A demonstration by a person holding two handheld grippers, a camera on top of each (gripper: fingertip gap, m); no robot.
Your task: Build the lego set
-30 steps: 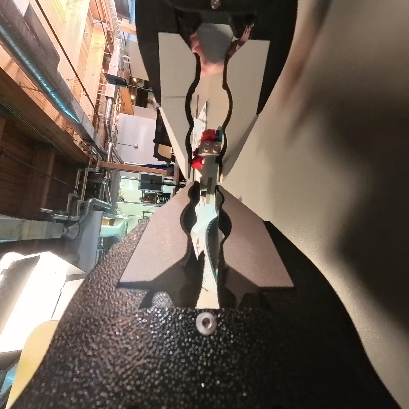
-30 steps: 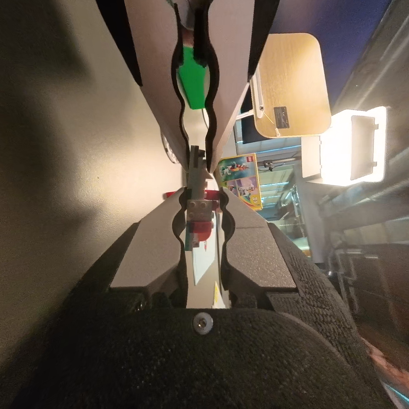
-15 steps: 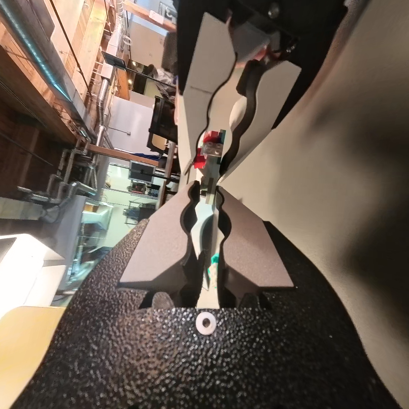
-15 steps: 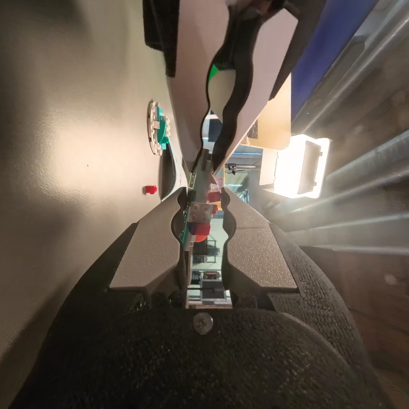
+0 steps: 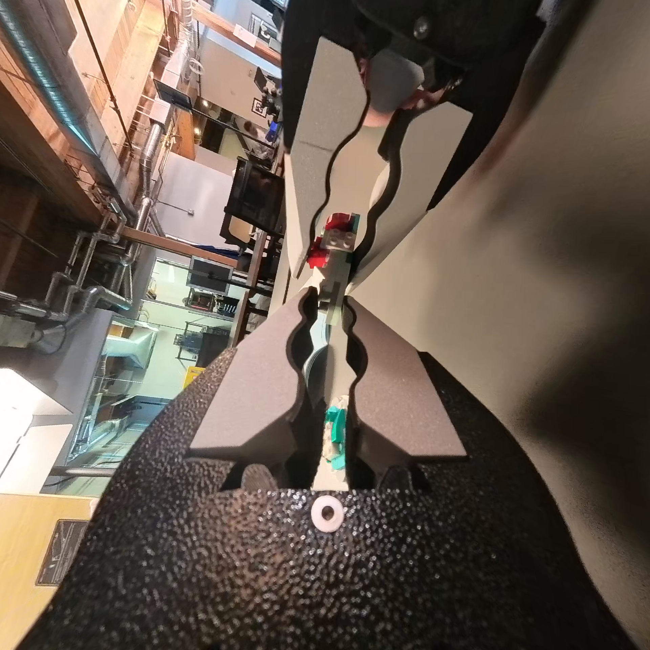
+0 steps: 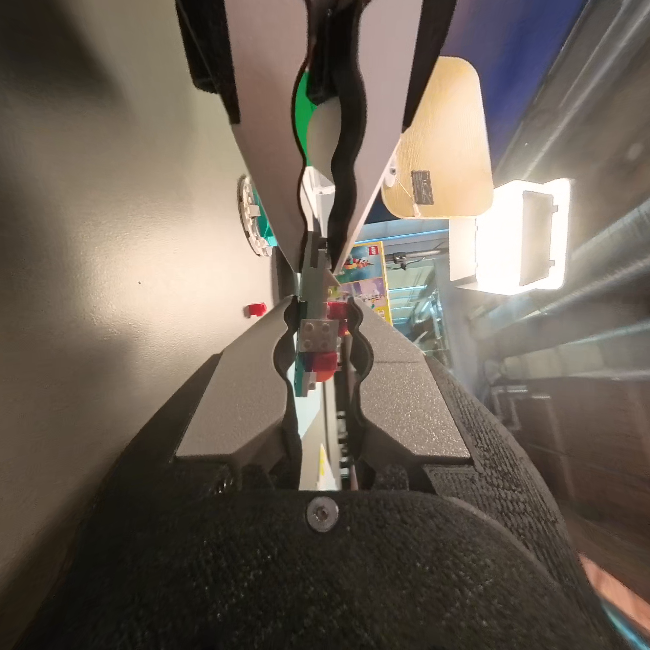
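Pinching one small grey-and-red lego assembly (image 6: 318,337) between them, both grippers' fingers (image 6: 246,387) grip it; loose pieces remain unattached on the surface (image 6: 105,281).

A pale grey tabletop (image 5: 527,246) fills one side, lit warmly in patches and shadowed elsewhere. Beyond it the room is open and industrial: silver ducts (image 5: 52,91) run along timber and brick walls (image 5: 31,197), with a dark monitor (image 5: 210,275) on a stand and racks farther back. A light wood chair seat (image 6: 446,140) stands near a glowing white box (image 6: 520,239); blue wall (image 6: 506,31) behind.
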